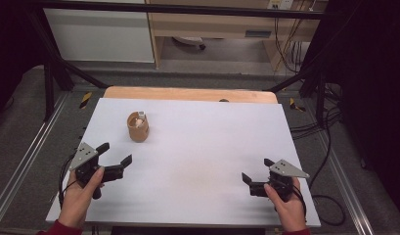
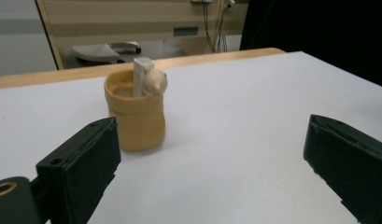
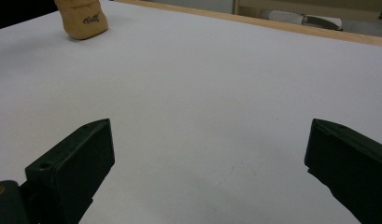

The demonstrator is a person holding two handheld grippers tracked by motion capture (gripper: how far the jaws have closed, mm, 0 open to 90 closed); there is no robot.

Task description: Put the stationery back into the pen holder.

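Jaws spread wide on both my left gripper point(image 1: 115, 153) and right gripper point(image 1: 257, 170), each well apart from the tan, soft-walled cup point(image 1: 138, 127) on the white desk point(image 1: 197, 147).

One tan cup point(image 1: 138, 128); two grippers; one table point(image 1: 202, 147).

a small tan cup point(image 1: 138, 127) was stood upright on the white worktop point(image 1: 197, 161), in its far left part, ahead of the left gripper point(image 1: 115, 153) and well apart from it. its wall was seen to be soft and creased like a sack, with a rolled rim. a white flat stick point(image 2: 142, 74) and a pale rounded figure point(image 2: 154, 81) were held at its rim.
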